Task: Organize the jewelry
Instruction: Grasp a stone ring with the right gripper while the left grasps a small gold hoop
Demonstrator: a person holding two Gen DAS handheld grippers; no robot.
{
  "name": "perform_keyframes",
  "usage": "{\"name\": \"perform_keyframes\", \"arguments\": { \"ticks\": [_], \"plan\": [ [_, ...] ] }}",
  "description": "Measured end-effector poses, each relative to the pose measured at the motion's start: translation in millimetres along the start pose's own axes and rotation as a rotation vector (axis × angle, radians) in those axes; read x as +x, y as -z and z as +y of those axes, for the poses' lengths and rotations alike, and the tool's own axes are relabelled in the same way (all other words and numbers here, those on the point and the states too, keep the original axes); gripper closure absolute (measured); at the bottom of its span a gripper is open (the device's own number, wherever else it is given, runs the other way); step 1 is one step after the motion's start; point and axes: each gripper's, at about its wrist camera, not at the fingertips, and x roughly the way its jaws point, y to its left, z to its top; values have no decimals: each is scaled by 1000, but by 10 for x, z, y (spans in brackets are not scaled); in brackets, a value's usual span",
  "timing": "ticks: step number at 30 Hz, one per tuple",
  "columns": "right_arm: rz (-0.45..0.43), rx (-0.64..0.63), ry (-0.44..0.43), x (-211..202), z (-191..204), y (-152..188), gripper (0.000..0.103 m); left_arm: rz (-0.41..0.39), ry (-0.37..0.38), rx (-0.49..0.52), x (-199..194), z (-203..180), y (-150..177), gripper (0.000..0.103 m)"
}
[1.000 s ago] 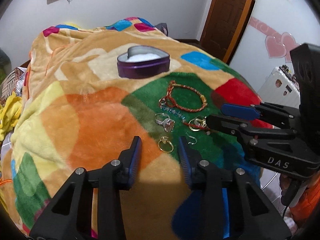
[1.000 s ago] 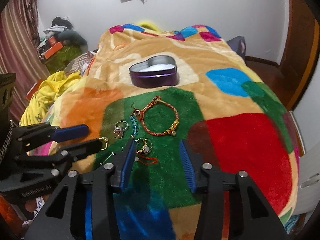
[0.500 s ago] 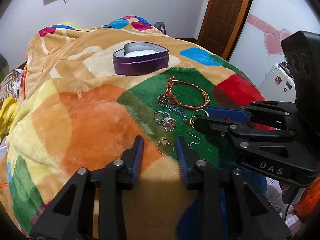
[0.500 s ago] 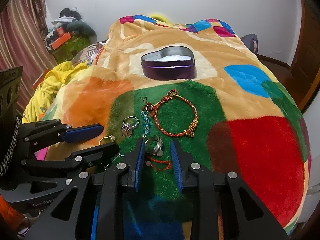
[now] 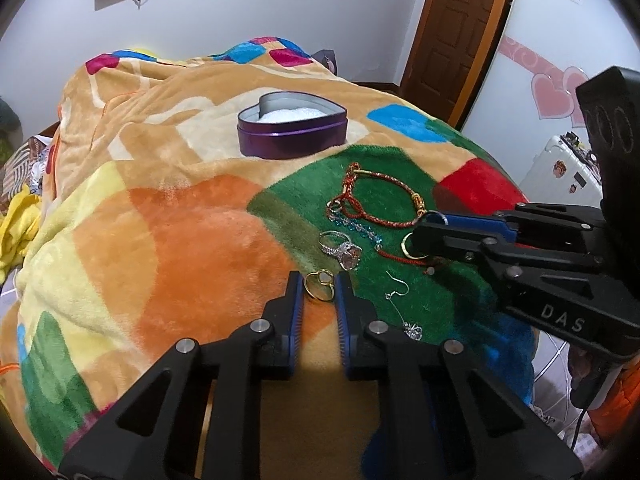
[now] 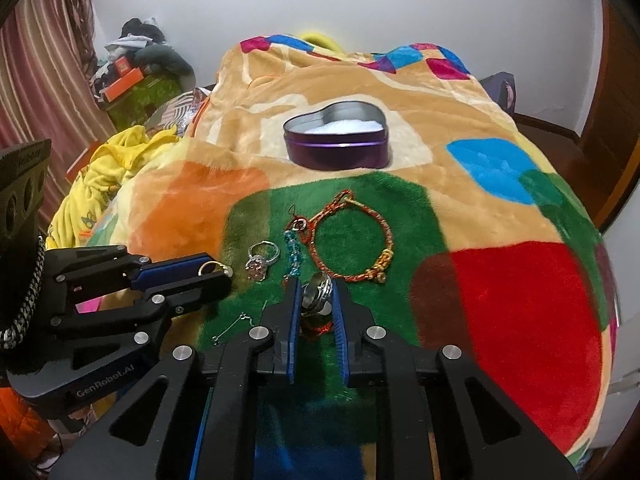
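Jewelry lies on a colourful blanket. My left gripper (image 5: 319, 285) is shut on a gold ring (image 5: 319, 284); it also shows in the right wrist view (image 6: 216, 269). My right gripper (image 6: 316, 292) is shut on a silver-and-gold ring (image 6: 318, 291) with a red cord under it; it shows in the left wrist view (image 5: 424, 236). A red braided bracelet (image 6: 348, 240), a blue bead earring (image 6: 293, 251), a gem ring (image 5: 340, 247) and a hook earring (image 5: 400, 308) lie on the green patch. An open purple heart-shaped tin (image 5: 292, 124) stands beyond.
The blanket (image 5: 160, 232) drops off at the near and right edges. Yellow cloth (image 6: 104, 176) and clutter lie left of the bed. A brown door (image 5: 456, 32) and a white appliance (image 5: 560, 172) stand at the right.
Both grippers moved forward and down onto the blanket and closed: the left on the gold ring, the right on the silver-and-gold ring.
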Motion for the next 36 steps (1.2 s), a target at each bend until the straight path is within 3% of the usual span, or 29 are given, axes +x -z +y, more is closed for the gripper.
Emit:
{"name": "perform_keyframes", "arguments": {
  "ticks": [8,10,19,25,29,33,36],
  "plan": [
    [-32,21,32,-153,-73,-22,90,-38,-6,-14,-147,32,-54,88],
    [-30,23,46,-159,-92,-18,90,-38,-4,-18,-161,35,-54,101],
    [69,131,72,-52,-378,145,88,-27,-14,-23,-208,28,-17,100],
    [71,110,95,-129,-367,151,79,-6,3,-32,-238,48,1,100],
    [76,101,98,-127,-361,176,78,9,-2,-18,-269,46,55,95],
    [68,103,98,-126,-380,208,78,29,-21,-14,-226,63,108,78],
    [62,87,105,-107,-371,212,78,37,-6,-29,-172,83,107,78]
  ]
}}
